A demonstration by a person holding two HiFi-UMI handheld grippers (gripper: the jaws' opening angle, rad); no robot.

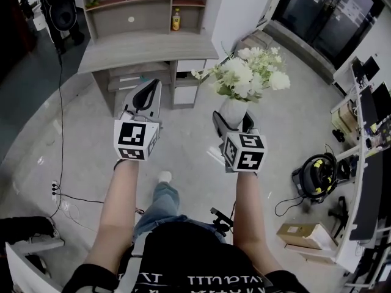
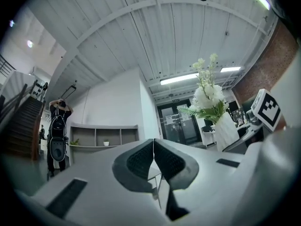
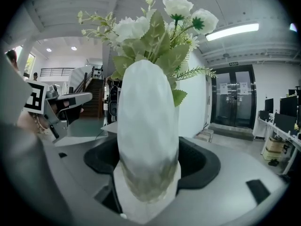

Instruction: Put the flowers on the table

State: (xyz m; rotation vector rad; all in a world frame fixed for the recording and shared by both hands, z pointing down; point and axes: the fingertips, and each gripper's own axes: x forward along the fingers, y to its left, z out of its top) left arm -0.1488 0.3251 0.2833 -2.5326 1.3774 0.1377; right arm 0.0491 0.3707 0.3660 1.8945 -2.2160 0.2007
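Observation:
A white vase (image 1: 233, 111) holding white flowers (image 1: 247, 72) with green leaves is carried in the air above the floor. My right gripper (image 1: 234, 122) is shut on the vase; in the right gripper view the vase (image 3: 147, 140) fills the gap between the dark pads. My left gripper (image 1: 146, 96) is held beside it at the left, shut and holding nothing; its pads (image 2: 154, 160) meet. From the left gripper view the flowers (image 2: 208, 98) show at the right. A grey desk (image 1: 146, 47) stands ahead.
A shelf unit (image 1: 143, 5) with a yellow bottle (image 1: 176, 20) rises behind the desk. A cable (image 1: 79, 197) runs over the floor at the left. At the right are a black and yellow device (image 1: 317, 174), a cardboard box (image 1: 305, 234) and a long bench (image 1: 369, 163).

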